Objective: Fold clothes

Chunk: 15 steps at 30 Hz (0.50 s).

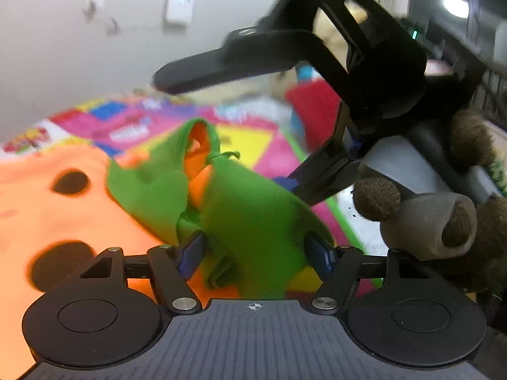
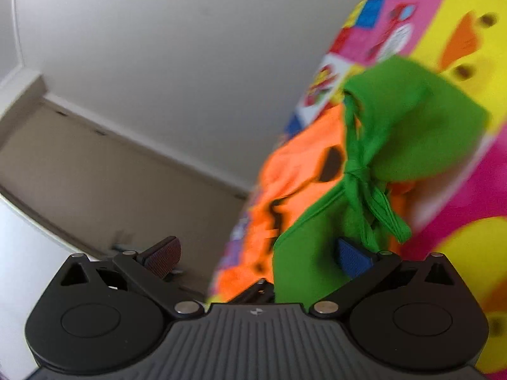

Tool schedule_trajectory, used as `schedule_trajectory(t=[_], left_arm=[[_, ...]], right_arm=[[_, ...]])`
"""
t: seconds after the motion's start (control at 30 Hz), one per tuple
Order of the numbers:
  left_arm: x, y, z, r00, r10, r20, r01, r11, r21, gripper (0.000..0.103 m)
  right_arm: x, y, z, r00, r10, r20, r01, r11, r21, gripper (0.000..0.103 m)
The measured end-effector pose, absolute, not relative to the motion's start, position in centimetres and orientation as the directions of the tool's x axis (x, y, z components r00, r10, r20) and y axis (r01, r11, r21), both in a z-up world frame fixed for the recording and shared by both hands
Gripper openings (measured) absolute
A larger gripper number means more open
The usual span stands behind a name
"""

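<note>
Left gripper (image 1: 255, 251) fingers stand wide, green collar of the orange-and-green garment (image 1: 247, 209) bunched between them. Right gripper (image 2: 258, 258) fingers spread wide, green cloth against the blue pad (image 2: 351, 258). Garment lies on the colourful play mat (image 1: 244, 139); the right gripper shows at 1 o'clock in the left view, in a gloved hand (image 1: 443, 209).

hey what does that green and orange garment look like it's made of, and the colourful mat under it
Green and orange garment: apparently soft, matte woven or felt-like fabric; it drapes in folds, and its thin green ties are knotted. The frames are blurry, so the weave is unclear. Colourful mat: probably smooth printed foam or vinyl, judging by flat bright panels; uncertain.
</note>
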<state>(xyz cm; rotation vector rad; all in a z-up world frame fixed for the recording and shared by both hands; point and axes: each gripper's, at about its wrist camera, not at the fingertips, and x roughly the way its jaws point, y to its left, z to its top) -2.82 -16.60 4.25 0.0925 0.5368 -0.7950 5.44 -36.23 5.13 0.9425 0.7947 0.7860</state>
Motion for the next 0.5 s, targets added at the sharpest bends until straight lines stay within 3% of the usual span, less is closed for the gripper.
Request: schedule_trajectory(t=[0.1, 0.27, 0.37, 0.5], left_arm=[[-3.2, -13.6, 5.5, 0.626, -0.633, -0.457, 0.662, 0.74, -0.119, 0.076], [-2.8, -9.1, 4.6, 0.716, -0.491, -0.496, 0.523, 0.848, -0.085, 0.088], [-2.4, -6.8, 3.9, 0.748, -0.419, -0.515, 0.446, 0.892, -0.078, 0.088], [-2.1, -3.8, 4.5, 0.749, -0.451, -0.486, 0.413, 0.891, -0.189, 0.093]], right_arm=[[7.5, -33.0, 4.3, 0.415, 0.882, -0.224, -0.203, 0.33, 0.922, 0.103], [9.8, -28.3, 1.7, 0.362, 0.879, -0.309, -0.142, 0.38, 0.914, 0.103], [8.7, -27.8, 3.8, 0.413, 0.837, -0.359, -0.246, 0.483, 0.841, 0.103], [8.5, -27.8, 6.4, 0.522, 0.717, -0.462, -0.338, 0.671, 0.659, 0.103]])
